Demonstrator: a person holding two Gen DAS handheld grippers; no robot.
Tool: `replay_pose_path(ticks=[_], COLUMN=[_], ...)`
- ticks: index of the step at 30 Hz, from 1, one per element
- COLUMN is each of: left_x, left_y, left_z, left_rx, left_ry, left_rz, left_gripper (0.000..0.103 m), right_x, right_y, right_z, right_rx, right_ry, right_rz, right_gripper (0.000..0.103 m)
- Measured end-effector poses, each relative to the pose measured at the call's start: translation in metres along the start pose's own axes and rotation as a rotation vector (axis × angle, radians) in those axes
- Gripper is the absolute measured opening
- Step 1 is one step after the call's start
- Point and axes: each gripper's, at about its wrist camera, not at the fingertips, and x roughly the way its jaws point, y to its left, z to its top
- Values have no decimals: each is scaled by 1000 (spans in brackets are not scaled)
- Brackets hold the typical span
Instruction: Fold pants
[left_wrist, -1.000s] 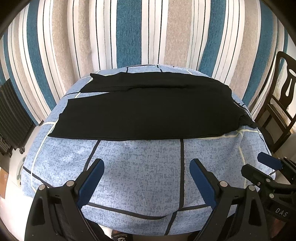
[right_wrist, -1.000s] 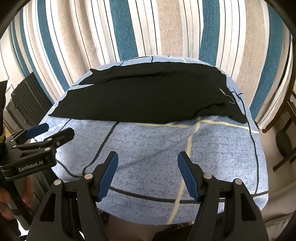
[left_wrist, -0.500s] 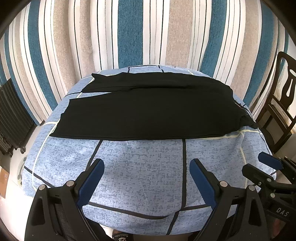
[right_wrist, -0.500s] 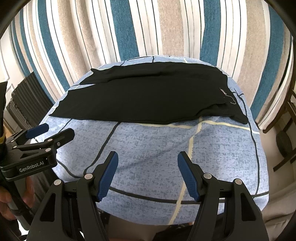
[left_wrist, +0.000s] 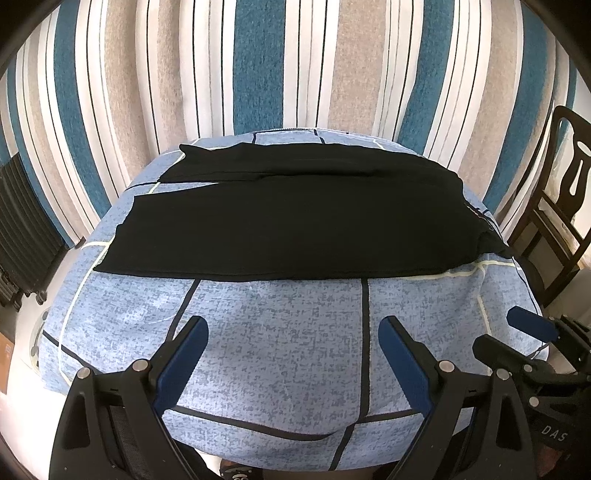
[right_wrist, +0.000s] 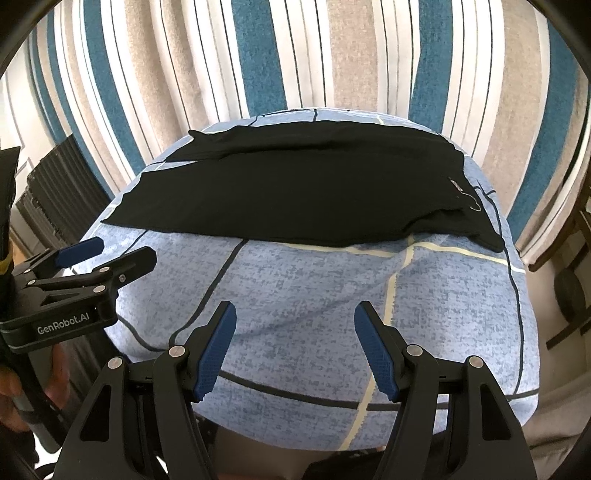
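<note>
The left hand-held gripper (left_wrist: 291, 356) stood wide open with nothing between its blue pads, poised over the near part of the blue patterned bed cover (left_wrist: 280, 332). The right hand-held gripper (right_wrist: 295, 347) was spread just as wide and empty — it hung over the same near edge. The black pants (left_wrist: 295, 221) lay flat across the far half of the bed, well apart from both, waistband to the right, before a striped curtain (left_wrist: 295, 62).
</note>
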Motion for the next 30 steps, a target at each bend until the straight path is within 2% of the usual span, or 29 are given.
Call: replay_pose_path(ticks=[12,15,22,30], left_x=[5,7,18,38], left_y=[2,0,2,26], left_z=[0,0,-1,1], left_rx=[-15,-7,-10,-101], left_ry=[6,-1,21,29], left_rz=[-22,-23,-7,-1], left_gripper=[95,91,91,91], right_x=[4,8,18,29], right_y=[-11,-15,-30,-62], right_z=[2,3,6,16], right_rx=[39,46,78,168], right_ry=[-7,-1,5,-19], right_rz=[14,17,18,47], right_gripper=[67,67,67,67])
